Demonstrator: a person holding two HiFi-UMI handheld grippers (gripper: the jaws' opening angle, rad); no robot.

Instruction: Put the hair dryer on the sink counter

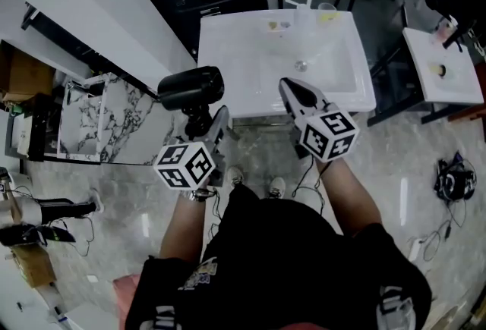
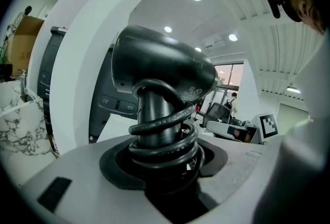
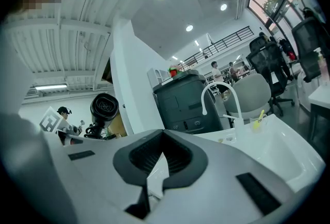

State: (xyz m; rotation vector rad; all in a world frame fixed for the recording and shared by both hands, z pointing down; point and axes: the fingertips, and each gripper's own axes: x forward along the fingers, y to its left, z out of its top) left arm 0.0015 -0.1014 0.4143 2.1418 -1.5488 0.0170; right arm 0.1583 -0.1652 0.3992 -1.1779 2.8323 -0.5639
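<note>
Jaws of my left gripper (image 1: 215, 124) clamped on hair dryer (image 1: 190, 87) handle, over coiled cord (image 2: 164, 135); right gripper (image 1: 291, 90) jaws together, empty. Dryer in air off sink counter (image 1: 228, 63) front-left corner. Likely rigid, top-heavy, slick plastic; handle grip suits.

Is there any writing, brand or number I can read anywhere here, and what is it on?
Nothing is legible.
Hair dryer: a small printed label with round symbols, too small to read.
Its cord: raised lettering, blurred.
Marker cubes: black-and-white square patterns, no words.
</note>
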